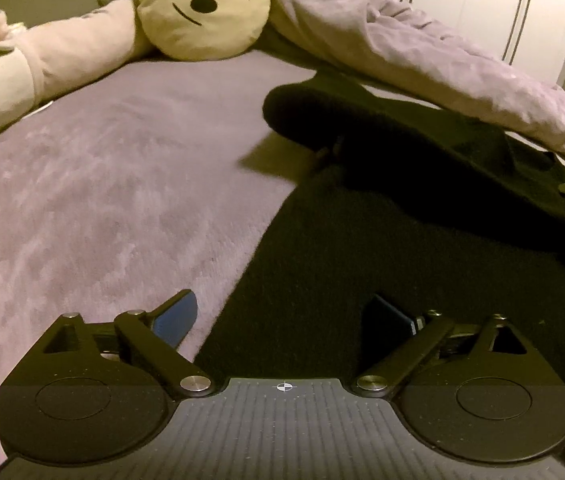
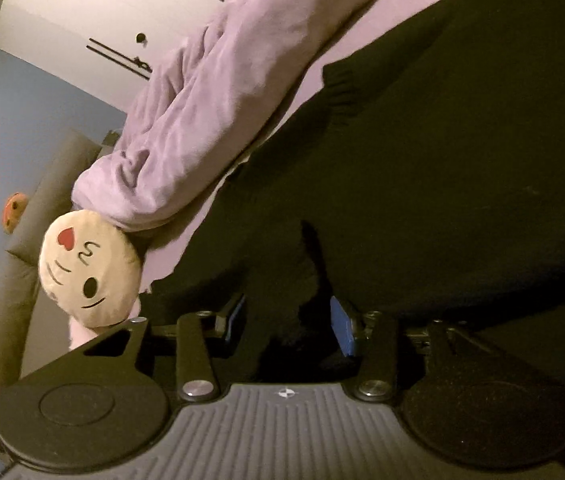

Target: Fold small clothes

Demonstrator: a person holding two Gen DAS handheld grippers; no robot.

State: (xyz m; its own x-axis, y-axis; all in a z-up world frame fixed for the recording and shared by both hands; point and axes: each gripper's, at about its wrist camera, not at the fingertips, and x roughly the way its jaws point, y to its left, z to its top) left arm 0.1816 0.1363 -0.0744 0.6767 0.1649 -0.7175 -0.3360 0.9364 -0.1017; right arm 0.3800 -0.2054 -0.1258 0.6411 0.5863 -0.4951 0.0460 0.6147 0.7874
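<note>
Dark garment (image 1: 402, 208) lies spread on the bed (image 1: 102, 180), running diagonally away toward the rumpled blanket (image 1: 422, 52). Left tool (image 1: 282, 312) hangs over its near edge, jaws wide apart, empty. Right tool (image 2: 288, 320), half-closed, has a fold of cloth bunched between its fingers; firm clamp uncertain.

A round cream cat-face cushion (image 1: 204, 8) lies on a lilac bedspread (image 1: 102, 184). A pale pink plush toy (image 1: 42, 60) lies touching the cushion's left side; a rumpled lilac blanket (image 1: 422, 52) stretches from its right. White wardrobe doors (image 1: 482, 4) stand behind the blanket.
</note>
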